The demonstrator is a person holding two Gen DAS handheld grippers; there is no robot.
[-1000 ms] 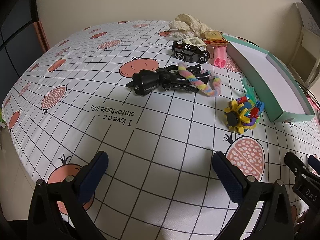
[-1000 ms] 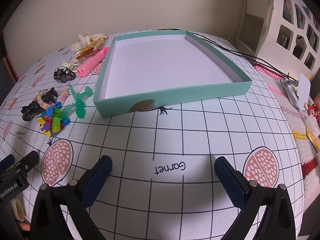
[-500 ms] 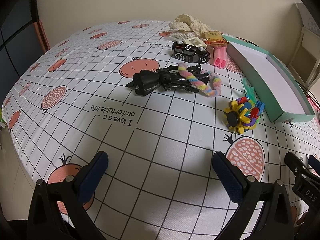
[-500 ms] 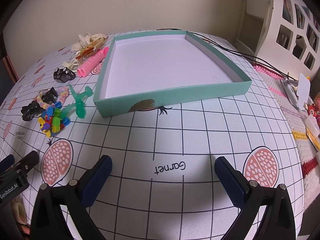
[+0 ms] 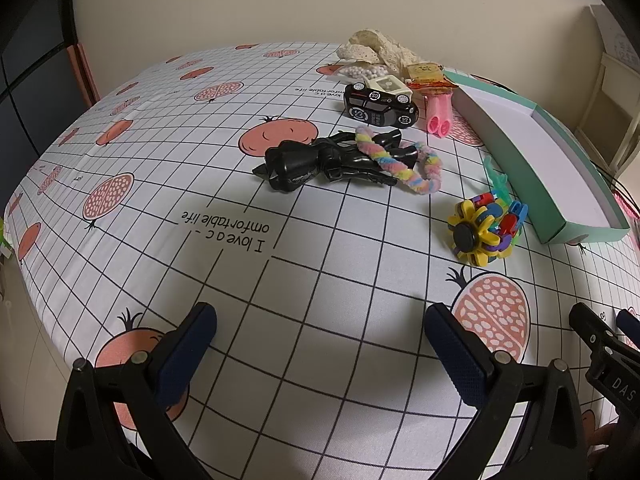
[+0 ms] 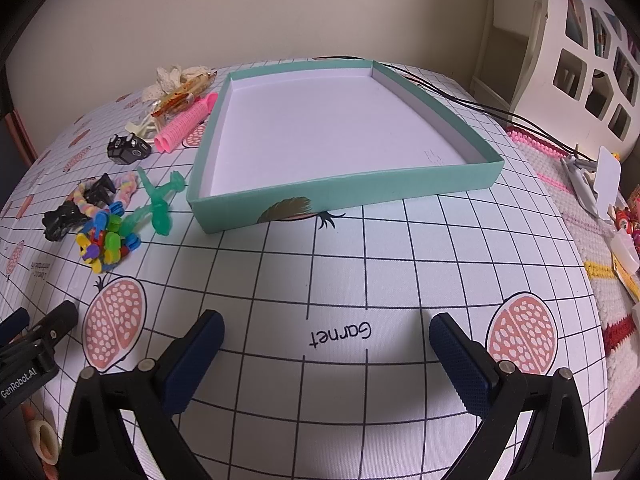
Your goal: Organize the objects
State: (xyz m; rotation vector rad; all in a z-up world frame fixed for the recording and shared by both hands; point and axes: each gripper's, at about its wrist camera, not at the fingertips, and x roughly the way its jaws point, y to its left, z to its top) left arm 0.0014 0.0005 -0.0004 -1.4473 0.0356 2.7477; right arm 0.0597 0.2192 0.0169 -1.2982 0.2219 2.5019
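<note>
Toys lie scattered ahead of the left gripper [image 5: 320, 340], whose jaws gape with nothing between them: colourful flower toy [image 5: 482, 236] nearest, ahead to its right, black figure [image 5: 320, 160] and toy car [image 5: 378, 106] beyond. The right gripper [image 6: 326, 344], equally spread and unloaded, faces the green tray [image 6: 344, 190] straight ahead, which holds nothing, likely the place for everything.

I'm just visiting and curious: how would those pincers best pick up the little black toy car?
Probably across the black toy car's narrow body, jaws on its two long sides, coming down from above. It sits on its wheels with the roof clear, but the pink curler lies close beside its front end.
</note>
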